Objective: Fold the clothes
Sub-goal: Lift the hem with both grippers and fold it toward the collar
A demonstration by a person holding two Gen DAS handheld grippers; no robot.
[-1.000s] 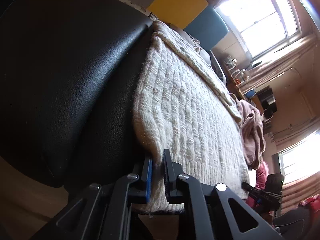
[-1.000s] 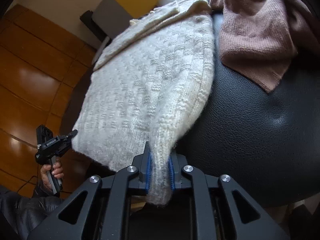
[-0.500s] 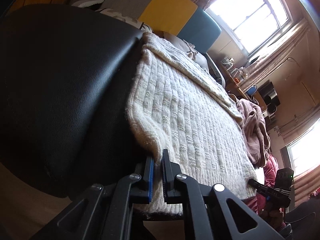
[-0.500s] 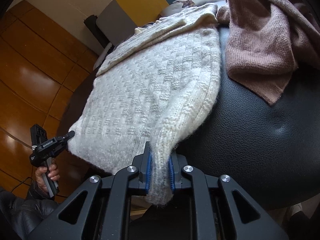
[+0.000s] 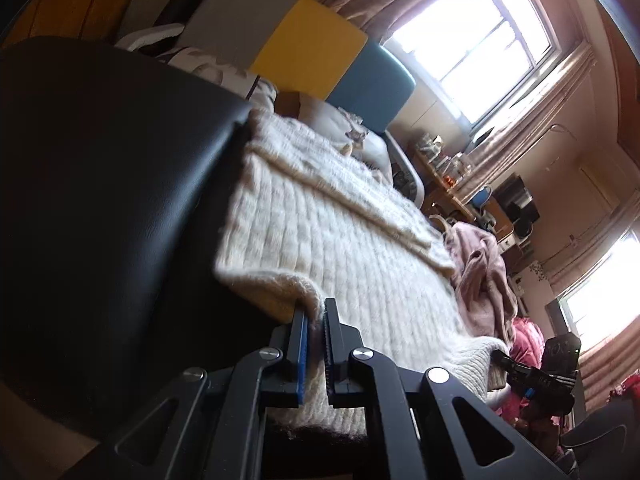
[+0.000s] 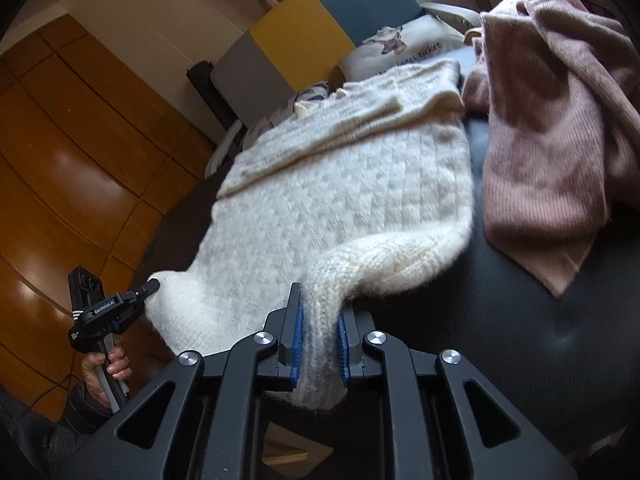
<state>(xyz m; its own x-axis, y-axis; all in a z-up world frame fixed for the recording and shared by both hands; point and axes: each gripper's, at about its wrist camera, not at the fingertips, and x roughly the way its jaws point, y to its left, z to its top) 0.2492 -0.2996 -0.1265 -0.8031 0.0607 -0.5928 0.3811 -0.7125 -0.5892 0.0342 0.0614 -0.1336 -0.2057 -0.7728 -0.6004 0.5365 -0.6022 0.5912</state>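
Note:
A cream knitted sweater [image 5: 340, 240] lies spread on a black leather surface [image 5: 100, 200]; it also shows in the right wrist view [image 6: 340, 208]. My left gripper [image 5: 316, 312] is shut on the sweater's near hem corner, lifted off the leather. My right gripper [image 6: 320, 320] is shut on the other hem corner, which curls up from the surface. In the right wrist view the left gripper [image 6: 148, 288] shows at the far hem corner, held by a hand. In the left wrist view the right gripper [image 5: 504, 360] shows at the hem's far end.
A dusty pink sweater [image 6: 552, 128] lies crumpled beside the cream one, also in the left wrist view [image 5: 484, 280]. A printed white pillow [image 6: 400, 48] and a grey, yellow and blue headboard [image 5: 312, 52] are behind. A wooden wardrobe [image 6: 72, 184] stands at the left.
Both grippers have lifted the hem corners and carried them forward over the sweater. The hem now curls up off the leather surface.

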